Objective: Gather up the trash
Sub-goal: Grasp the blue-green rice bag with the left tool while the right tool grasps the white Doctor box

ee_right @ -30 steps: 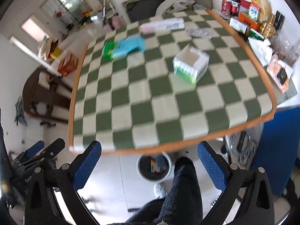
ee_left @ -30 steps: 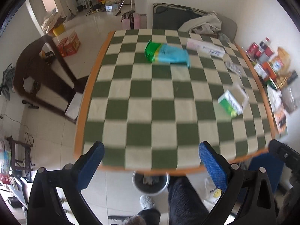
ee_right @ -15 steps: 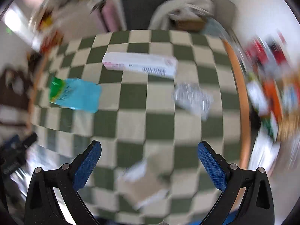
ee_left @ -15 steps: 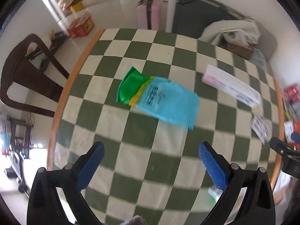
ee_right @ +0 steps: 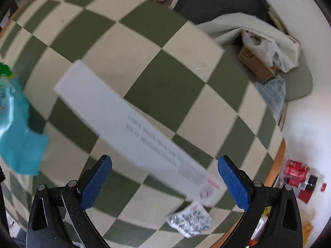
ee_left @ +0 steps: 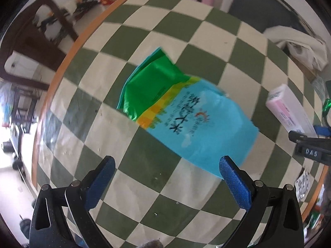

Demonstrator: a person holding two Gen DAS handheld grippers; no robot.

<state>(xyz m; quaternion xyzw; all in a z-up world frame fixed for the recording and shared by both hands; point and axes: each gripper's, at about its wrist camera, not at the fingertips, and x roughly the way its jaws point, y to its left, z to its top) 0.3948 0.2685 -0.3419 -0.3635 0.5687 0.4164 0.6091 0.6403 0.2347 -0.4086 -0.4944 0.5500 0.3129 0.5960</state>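
Note:
A flat blue and green plastic bag lies on the green and cream checked table. My left gripper hangs open just above the bag's near edge, its right pad over the blue corner, nothing between the jaws. A long white and pink box lies slantwise under my right gripper. Its jaws are wide and closing, the box's near end below them and untouched. The box and the right gripper's tip show at the left wrist view's right edge. The bag's edge shows in the right wrist view.
A crumpled silver wrapper lies near the box's end. Red packets crowd the table's right edge. A chair with white cloth and a cardboard box stands behind the table. A dark wooden chair stands at the left.
Both grippers have swept forward over the table and come down. The left now hangs low over the bag, the right over the long box. The carton and the floor bin have left view.

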